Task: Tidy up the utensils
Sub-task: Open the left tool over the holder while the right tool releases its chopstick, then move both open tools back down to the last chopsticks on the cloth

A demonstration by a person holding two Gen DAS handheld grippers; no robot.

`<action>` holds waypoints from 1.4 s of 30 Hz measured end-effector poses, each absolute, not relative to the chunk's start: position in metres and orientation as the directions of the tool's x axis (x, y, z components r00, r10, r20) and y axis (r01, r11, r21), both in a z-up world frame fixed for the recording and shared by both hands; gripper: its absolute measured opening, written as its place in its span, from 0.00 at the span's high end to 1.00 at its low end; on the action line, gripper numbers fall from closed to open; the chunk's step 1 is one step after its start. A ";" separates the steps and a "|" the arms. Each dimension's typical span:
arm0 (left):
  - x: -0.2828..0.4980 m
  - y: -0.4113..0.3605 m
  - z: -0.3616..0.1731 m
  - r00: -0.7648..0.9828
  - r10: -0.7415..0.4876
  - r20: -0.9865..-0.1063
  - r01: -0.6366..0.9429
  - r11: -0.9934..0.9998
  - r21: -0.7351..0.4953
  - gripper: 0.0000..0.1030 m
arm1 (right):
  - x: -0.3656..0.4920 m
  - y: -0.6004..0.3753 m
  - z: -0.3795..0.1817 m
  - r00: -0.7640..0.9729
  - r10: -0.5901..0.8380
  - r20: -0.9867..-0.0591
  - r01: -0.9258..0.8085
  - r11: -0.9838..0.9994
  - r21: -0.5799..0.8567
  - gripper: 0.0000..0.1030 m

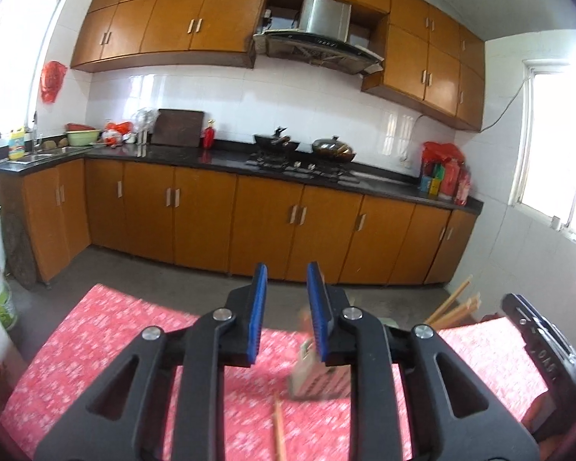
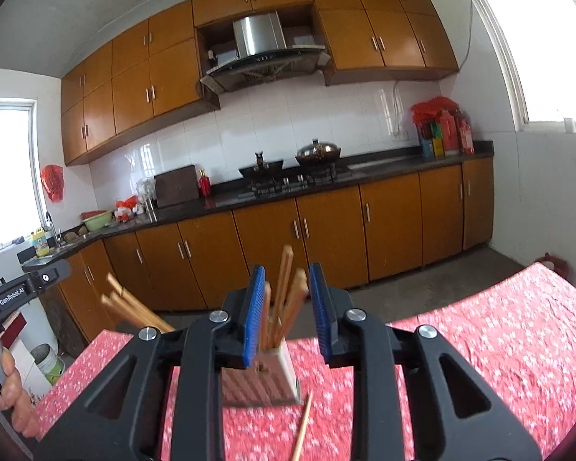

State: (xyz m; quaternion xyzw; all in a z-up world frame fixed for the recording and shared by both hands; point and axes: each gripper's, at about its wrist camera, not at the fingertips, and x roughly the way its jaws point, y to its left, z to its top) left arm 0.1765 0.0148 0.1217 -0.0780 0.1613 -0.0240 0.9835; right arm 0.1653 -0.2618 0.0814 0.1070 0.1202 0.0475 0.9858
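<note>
Right now both grippers hang over a table spread with a red flowered cloth [image 2: 499, 330], pointing toward the kitchen counter. The right gripper [image 2: 287, 313] has its blue pads [image 2: 254, 315] parted a little, with nothing pinched; the chopsticks [image 2: 284, 296] rise in the gap beyond them, standing upright and fanned in a pale slatted holder [image 2: 261, 380] on the cloth. One loose chopstick [image 2: 303, 426] lies on the cloth at about five o'clock from the holder, just beside its base. More wooden sticks [image 2: 134, 307] poke out past the table edge at about ten o'clock from the holder.

The left gripper [image 1: 287, 317] also has its jaws slightly apart and empty. From its side the same holder [image 1: 318, 376] sits blurred on the cloth, low beneath the right-hand pad, and a single chopstick [image 1: 279, 434] lies at about seven o'clock from it. A hand [image 2: 13, 395] grips the left tool's handle at the far left of the right wrist view.
</note>
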 end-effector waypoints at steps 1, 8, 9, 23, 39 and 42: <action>0.171 0.020 0.113 0.940 -0.065 -0.336 0.012 0.987 -0.159 0.76 | 0.163 -0.263 0.072 0.958 0.123 -0.259 -0.064 0.972 0.224 0.75; 0.158 0.046 0.032 0.861 -0.032 -0.507 -0.045 0.989 -0.138 0.75 | 0.162 -0.254 -0.017 0.836 0.188 -0.516 -0.055 0.963 0.262 0.75; 0.157 0.049 0.018 0.843 -0.029 -0.537 -0.053 0.989 -0.135 0.75 | 0.163 -0.250 -0.032 0.807 0.203 -0.555 -0.055 0.961 0.272 0.75; 0.141 0.040 -0.048 0.753 -0.084 -0.653 -0.009 0.990 -0.138 0.69 | 0.165 -0.215 -0.107 0.637 0.210 -0.742 -0.063 0.973 0.222 0.91; 0.145 -0.025 -0.092 0.633 -0.165 -0.756 0.151 0.985 -0.088 0.70 | 0.179 -0.284 -0.109 0.655 0.077 -0.752 0.137 0.966 0.218 0.92; 0.151 -0.029 -0.105 0.605 -0.136 -0.784 0.134 0.989 -0.067 0.80 | 0.176 -0.282 -0.109 0.658 0.080 -0.749 0.124 0.969 0.212 0.92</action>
